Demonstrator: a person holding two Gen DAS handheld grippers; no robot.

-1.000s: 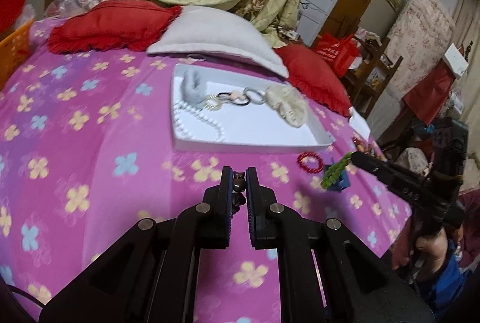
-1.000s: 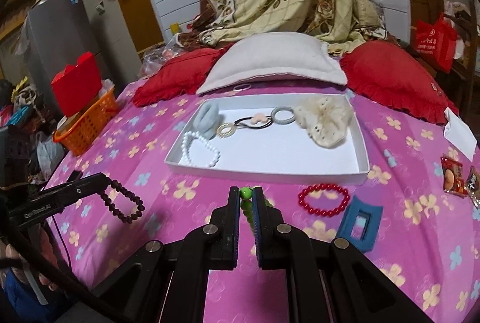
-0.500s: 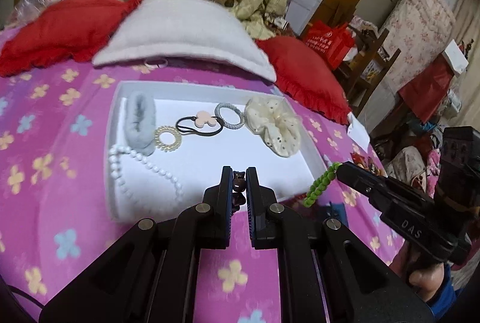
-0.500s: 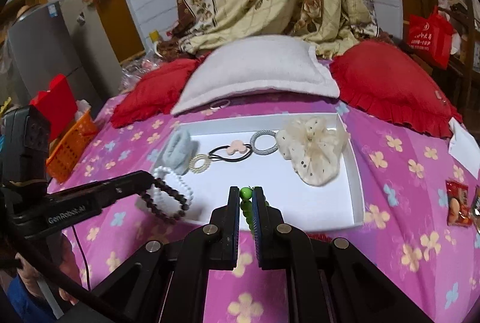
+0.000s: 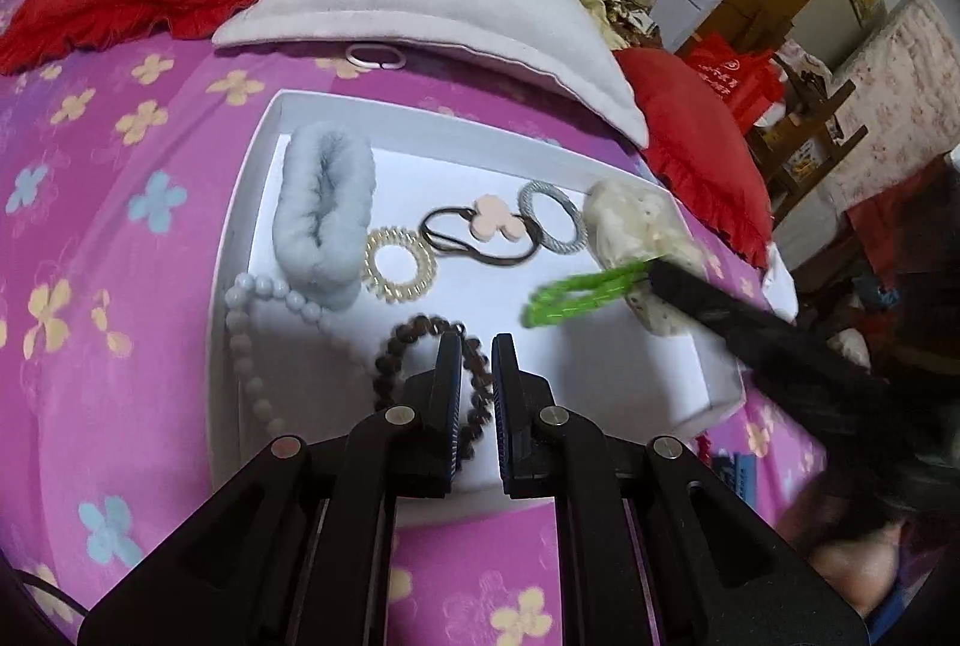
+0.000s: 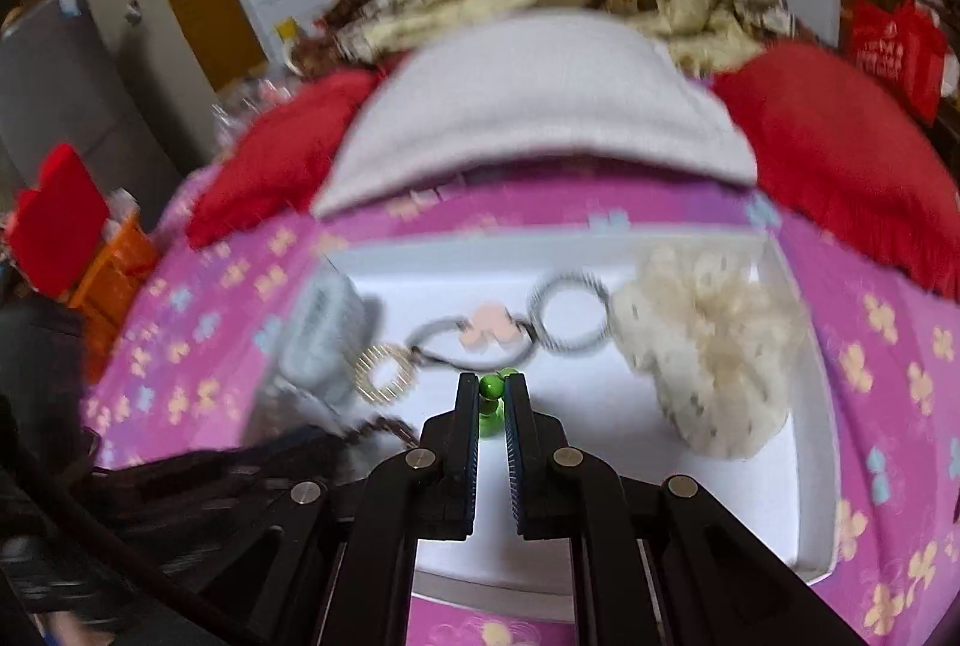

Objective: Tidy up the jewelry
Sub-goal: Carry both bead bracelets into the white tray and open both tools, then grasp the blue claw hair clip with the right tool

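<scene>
The left gripper [image 5: 477, 346] pinches a brown bead bracelet [image 5: 414, 346] low over the white tray [image 5: 600, 388]; only the left wrist view shows that loop sharply. The right gripper [image 6: 492, 388] clamps a green bead bracelet [image 5: 576, 295], just a bead or two showing between its fingers in its own blurred view. Farther in lie one pearl strand [image 5: 252, 346], one grey scrunchie [image 5: 324, 214], one cream scrunchie [image 6: 702, 340], and three hair ties.

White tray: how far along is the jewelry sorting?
Already in the white tray: blue scrunchie, pearl strand, gold coil tie, cream scrunchie. In hand over it: brown bead bracelet in the left gripper, green bead bracelet in the right gripper. Left: releasing both, plus the blue item beside the tray.
</scene>
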